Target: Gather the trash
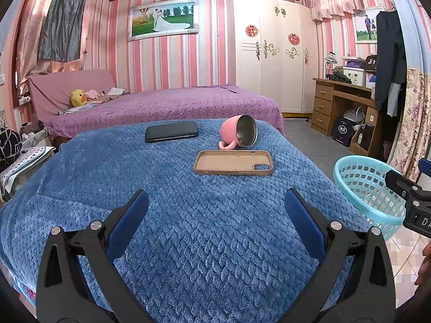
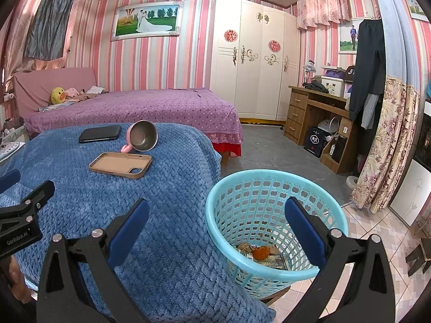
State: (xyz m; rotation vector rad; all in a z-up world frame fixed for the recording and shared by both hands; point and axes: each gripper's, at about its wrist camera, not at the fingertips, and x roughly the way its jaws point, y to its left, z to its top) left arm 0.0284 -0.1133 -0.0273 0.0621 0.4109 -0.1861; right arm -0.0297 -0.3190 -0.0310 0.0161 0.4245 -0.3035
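The turquoise laundry-style basket serving as the bin is standing on the floor just beside the right edge of the blue quilted blanket, and a few scraps of trash, an orange piece among printed wrappers, are lying at its bottom. Nothing that is plainly trash is showing on the blanket; what is sitting there, toward the far end, is a tan phone case, a tipped pink mug touching its far edge, and a dark phone to the far left. The risk I see is a mistaken pick: one of these keepsakes could be taken for rubbish and dropped in, or the mug could be knocked rolling off the blanket's edge by a careless reach. The basket looks light, so a bump from the right tool could be tipping it. The left gripper is hovering over the near blanket with its jaws spread wide, gripping nothing and touching nothing. The right gripper is hanging above the basket's near rim, equally wide apart and empty.
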